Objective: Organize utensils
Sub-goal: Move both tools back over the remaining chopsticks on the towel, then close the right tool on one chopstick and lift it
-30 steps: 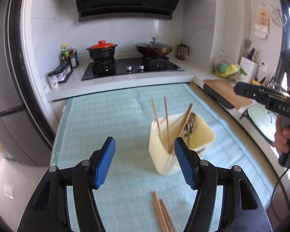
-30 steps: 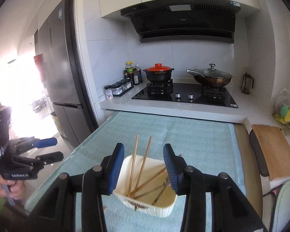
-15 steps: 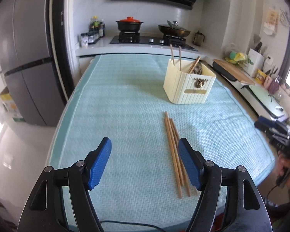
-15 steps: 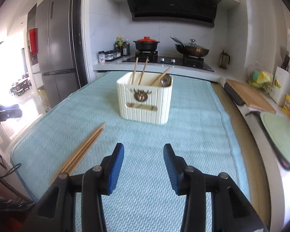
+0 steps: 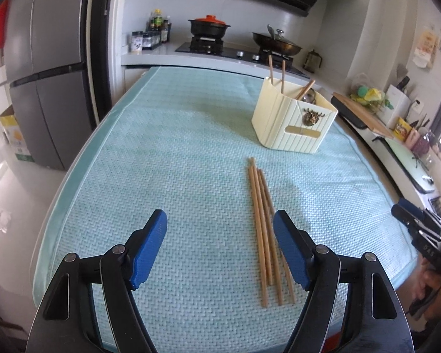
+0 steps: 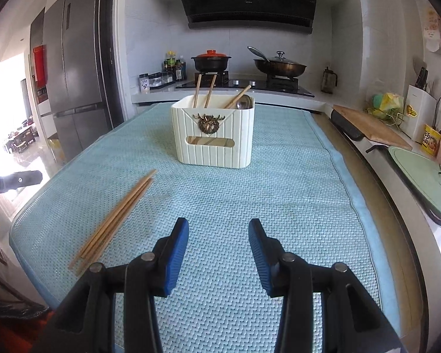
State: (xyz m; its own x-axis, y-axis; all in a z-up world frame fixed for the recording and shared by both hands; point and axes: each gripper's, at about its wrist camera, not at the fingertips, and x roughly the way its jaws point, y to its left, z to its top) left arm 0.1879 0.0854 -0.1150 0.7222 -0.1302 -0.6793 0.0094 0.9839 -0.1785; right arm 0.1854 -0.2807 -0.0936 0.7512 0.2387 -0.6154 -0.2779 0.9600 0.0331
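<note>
A cream ribbed utensil holder (image 5: 294, 120) (image 6: 213, 135) stands on the light-blue mat (image 5: 176, 161) (image 6: 294, 182). It holds three chopsticks and a metal spoon (image 6: 244, 102). Several loose wooden chopsticks (image 5: 263, 223) (image 6: 114, 220) lie flat on the mat in front of it. My left gripper (image 5: 220, 244) is open and empty, low over the mat's near edge, its right finger beside the chopsticks. My right gripper (image 6: 217, 247) is open and empty over the mat, to the right of the chopsticks; it also shows in the left wrist view (image 5: 420, 229).
Behind the mat is a stove with a red-lidded pot (image 6: 211, 60) and a wok (image 6: 279, 66). A fridge (image 5: 44, 73) stands left. A cutting board (image 6: 370, 128), a green tray (image 6: 426, 179) and a knife block (image 6: 420, 108) line the right counter.
Both grippers have pulled back and down from above the holder to the near edge of the mat. The loose chopsticks have come fully into view. Both stay open.
</note>
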